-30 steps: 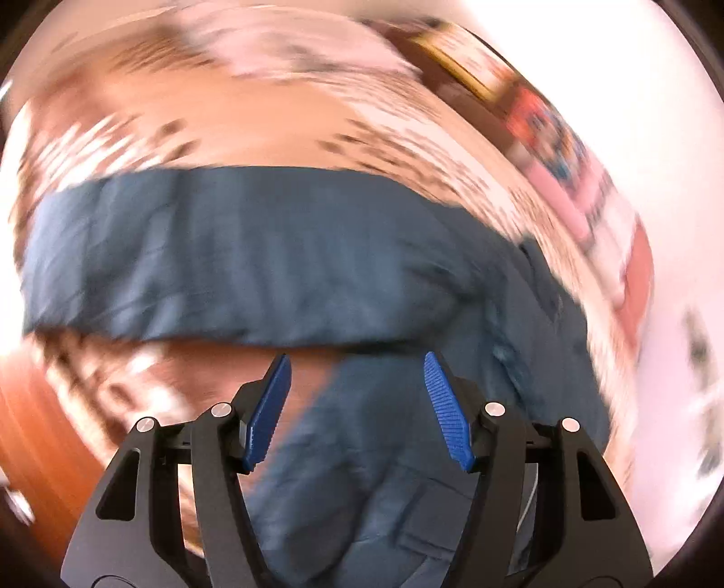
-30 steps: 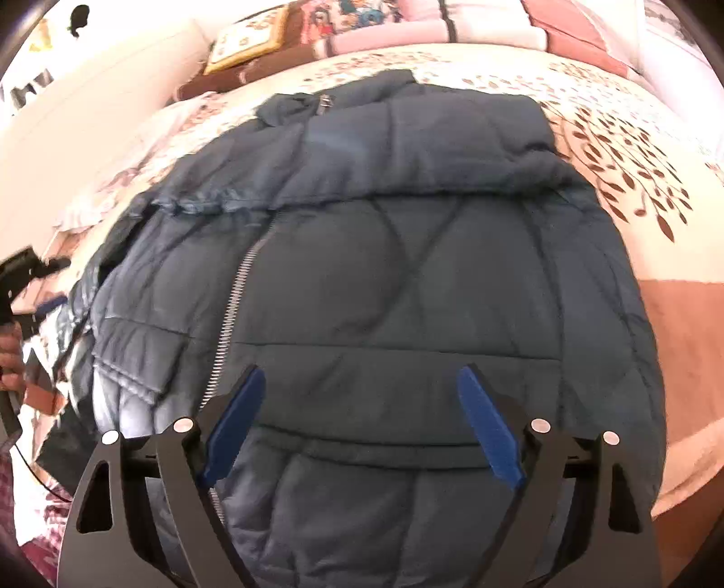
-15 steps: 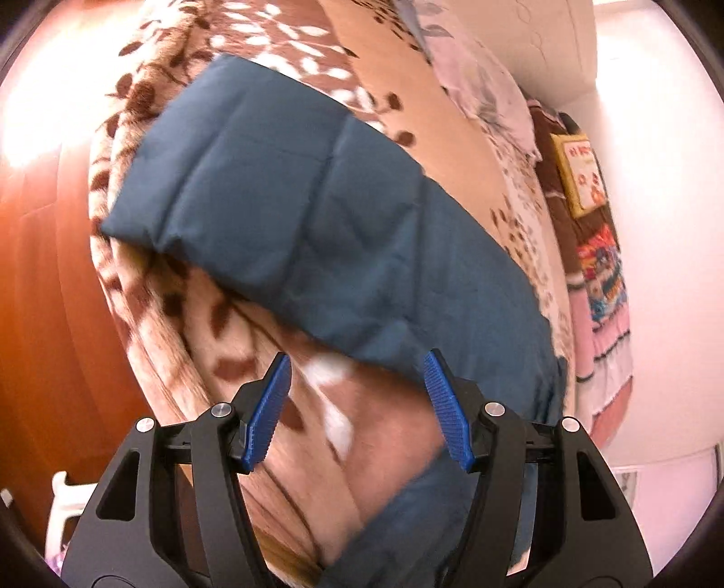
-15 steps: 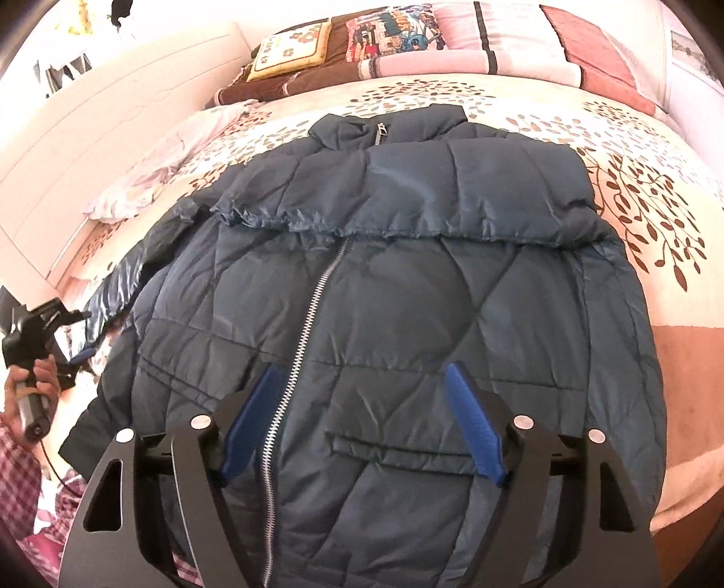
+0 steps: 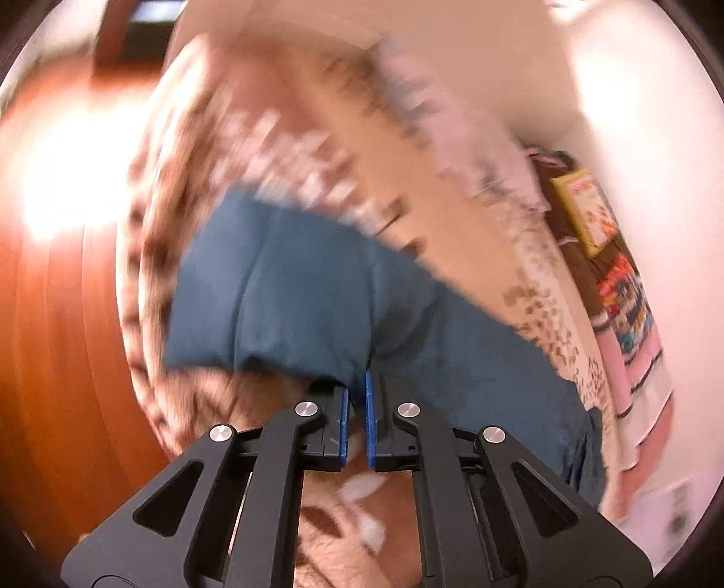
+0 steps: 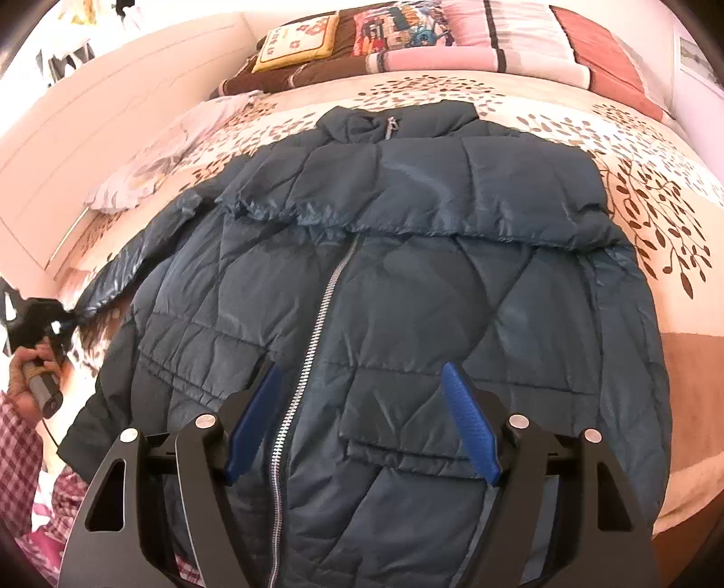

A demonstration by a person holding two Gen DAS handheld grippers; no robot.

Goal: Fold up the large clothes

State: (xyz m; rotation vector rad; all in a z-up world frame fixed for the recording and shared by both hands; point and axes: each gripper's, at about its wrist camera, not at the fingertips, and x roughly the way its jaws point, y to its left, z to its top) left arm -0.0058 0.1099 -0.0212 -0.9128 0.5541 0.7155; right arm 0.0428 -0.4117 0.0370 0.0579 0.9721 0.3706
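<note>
Left gripper (image 5: 356,423), nearest in the left wrist view: fingers (image 5: 342,418) spread wide half a second ago are now clenched on the lower edge of the outstretched sleeve (image 5: 294,303), the fabric pinched at their tips. The view is motion-blurred, so the depth of the bite cannot be told. Right gripper (image 6: 362,423): fingers released and spread, as in both earlier frames, hovering over the lower front of the dark blue quilted jacket (image 6: 407,294) astride its zipper (image 6: 312,353), grasping nothing. The jacket lies face up and zipped on the bed (image 6: 656,190), one sleeve already laid across the chest below the collar (image 6: 393,120); pillows (image 6: 407,31) lie beyond. In the right wrist view the left gripper appears at far left at the sleeve's cuff. Judgement: with the second sleeve now secured, the next step is probably to carry it across the chest.
</note>
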